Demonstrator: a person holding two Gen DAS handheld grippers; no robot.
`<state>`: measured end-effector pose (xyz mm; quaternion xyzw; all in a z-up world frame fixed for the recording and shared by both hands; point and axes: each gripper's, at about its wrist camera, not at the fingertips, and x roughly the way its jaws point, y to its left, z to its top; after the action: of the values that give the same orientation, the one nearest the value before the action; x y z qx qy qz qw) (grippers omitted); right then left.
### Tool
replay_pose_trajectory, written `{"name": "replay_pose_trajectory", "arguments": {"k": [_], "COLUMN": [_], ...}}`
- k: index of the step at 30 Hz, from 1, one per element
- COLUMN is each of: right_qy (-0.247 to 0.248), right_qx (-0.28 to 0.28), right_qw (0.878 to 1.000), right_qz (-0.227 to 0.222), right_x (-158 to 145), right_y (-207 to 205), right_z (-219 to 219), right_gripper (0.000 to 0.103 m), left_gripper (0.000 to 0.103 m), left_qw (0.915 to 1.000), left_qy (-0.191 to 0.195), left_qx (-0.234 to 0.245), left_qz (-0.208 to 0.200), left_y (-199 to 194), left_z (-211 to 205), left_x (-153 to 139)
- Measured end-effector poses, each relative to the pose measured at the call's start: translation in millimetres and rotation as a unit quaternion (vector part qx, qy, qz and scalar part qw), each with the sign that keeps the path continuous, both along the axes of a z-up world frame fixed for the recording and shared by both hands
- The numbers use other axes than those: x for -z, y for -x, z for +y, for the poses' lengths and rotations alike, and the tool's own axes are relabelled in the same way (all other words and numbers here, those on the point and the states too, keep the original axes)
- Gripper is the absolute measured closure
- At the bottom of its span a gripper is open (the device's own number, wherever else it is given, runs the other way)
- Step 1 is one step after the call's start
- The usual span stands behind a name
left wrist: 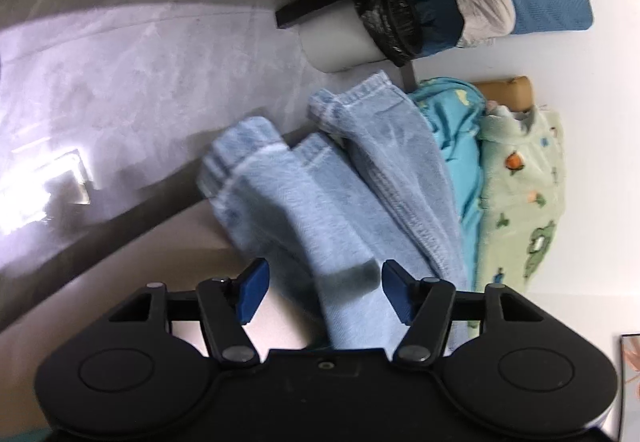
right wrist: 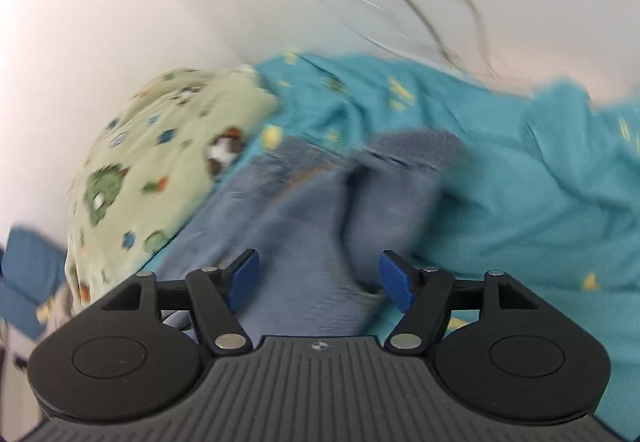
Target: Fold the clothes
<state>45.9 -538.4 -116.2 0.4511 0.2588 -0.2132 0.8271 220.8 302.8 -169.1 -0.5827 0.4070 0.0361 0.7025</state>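
Note:
A pair of light blue jeans (left wrist: 320,194) lies on a pale table (left wrist: 192,242), legs bunched and reaching to the table's edge. My left gripper (left wrist: 324,292) is open, its blue pads on either side of the denim just above it. In the right wrist view the jeans (right wrist: 304,226) lie blurred on a teal patterned garment (right wrist: 500,182). My right gripper (right wrist: 318,278) is open, its jaws straddling the denim without closing on it.
A pale green fleece with animal prints (left wrist: 520,202) (right wrist: 160,146) and the teal garment (left wrist: 456,130) lie beside the jeans against a white wall. Beyond the table edge are grey floor (left wrist: 140,62), a bin with a black bag (left wrist: 384,26) and chairs. Cables (right wrist: 440,2) hang by the wall.

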Motion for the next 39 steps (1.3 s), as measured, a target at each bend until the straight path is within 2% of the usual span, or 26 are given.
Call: {"name": "replay_pose_trajectory", "arguments": {"k": [2, 3, 4, 5, 6, 7, 8, 9, 10, 11, 12, 15, 17, 21, 24, 27, 33, 39], "right_qy": [-0.033, -0.041, -0.047, -0.047, -0.048, -0.047, -0.041, -0.038, -0.035, -0.032, -0.028, -0.018, 0.006, 0.014, 0.02, 0.024, 0.081, 0.135], "right_qx": [0.014, 0.016, 0.018, 0.019, 0.02, 0.023, 0.032, 0.043, 0.054, 0.065, 0.073, 0.07, 0.056, 0.042, 0.031, 0.028, 0.012, 0.009], "right_qw": [0.999, 0.999, 0.999, 0.999, 0.999, 0.999, 0.998, 0.998, 0.998, 0.997, 0.997, 0.997, 0.998, 0.998, 0.999, 0.999, 0.996, 0.991], "right_qz": [0.014, 0.016, 0.017, 0.015, 0.013, 0.013, 0.017, 0.019, 0.022, 0.023, 0.023, -0.001, -0.02, -0.052, -0.037, -0.014, -0.023, -0.021], "right_x": [19.7, 25.4, 30.0, 31.7, 33.3, 34.3, 33.3, 31.8, 30.4, 28.5, 25.4, 7.9, -11.3, -41.3, -41.4, -37.0, -70.8, -94.1], "right_y": [-5.1, -9.2, -13.3, -17.9, -22.5, -26.7, -29.2, -29.4, -29.6, -29.1, -26.4, -17.3, -8.5, 3.6, 5.6, -4.6, -60.8, -168.7], "right_z": [-4.8, -4.2, -3.5, -2.8, -2.1, -1.1, -0.1, -0.9, -1.6, -2.4, -3.1, -1.2, 1.4, 2.1, 4.8, 11.6, 18.2, 18.8], "right_gripper": [0.033, 0.033, 0.033, 0.033, 0.034, 0.04, 0.052, 0.06, 0.073, 0.093, 0.097, 0.099, 0.1, 0.1, 0.1, 0.1, 0.1, 0.1], "left_gripper": [0.051, 0.06, 0.073, 0.08, 0.093, 0.1, 0.101, 0.101, 0.102, 0.102, 0.102, 0.102, 0.102, 0.102, 0.102, 0.102, 0.102, 0.102], "left_qw": [1.0, 0.9999, 0.9997, 0.9994, 0.999, 0.9989, 0.9985, 0.9979, 0.9971, 0.9962, 0.9959, 0.9941, 0.9924, 0.9922, 0.9935, 0.9939, 0.9928, 0.9909], "left_qy": [0.001, -0.007, -0.014, -0.029, -0.041, -0.044, -0.048, -0.056, -0.064, -0.071, -0.071, -0.069, -0.07, -0.066, -0.055, -0.052, -0.065, -0.099], "left_qx": [0.007, 0.012, 0.017, 0.018, 0.014, 0.01, 0.006, 0.004, 0.004, 0.003, -0.001, -0.016, -0.024, -0.03, -0.039, -0.045, -0.044, -0.036], "left_qz": [-0.004, -0.006, -0.007, -0.007, -0.009, -0.015, -0.024, -0.032, -0.041, -0.049, -0.056, -0.083, -0.098, -0.101, -0.092, -0.086, -0.09, -0.084], "left_y": [-6.9, -10.9, -15.0, -17.4, -18.3, -18.2, -17.3, -15.9, -13.7, -10.2, -5.9, 9.8, 22.3, 47.8, 58.9, 50.0, -11.7, -102.7], "left_z": [-4.2, -7.3, -10.5, -13.1, -14.2, -14.7, -14.5, -14.3, -14.5, -15.0, -14.5, -8.6, -1.2, 12.1, 20.1, 20.5, 22.8, 9.3], "left_x": [3.2, 3.3, 3.4, 1.8, -0.9, -2.8, -6.9, -13.0, -20.8, -30.1, -38.6, -67.8, -85.7, -97.2, -91.9, -91.1, -106.4, -106.3]}}
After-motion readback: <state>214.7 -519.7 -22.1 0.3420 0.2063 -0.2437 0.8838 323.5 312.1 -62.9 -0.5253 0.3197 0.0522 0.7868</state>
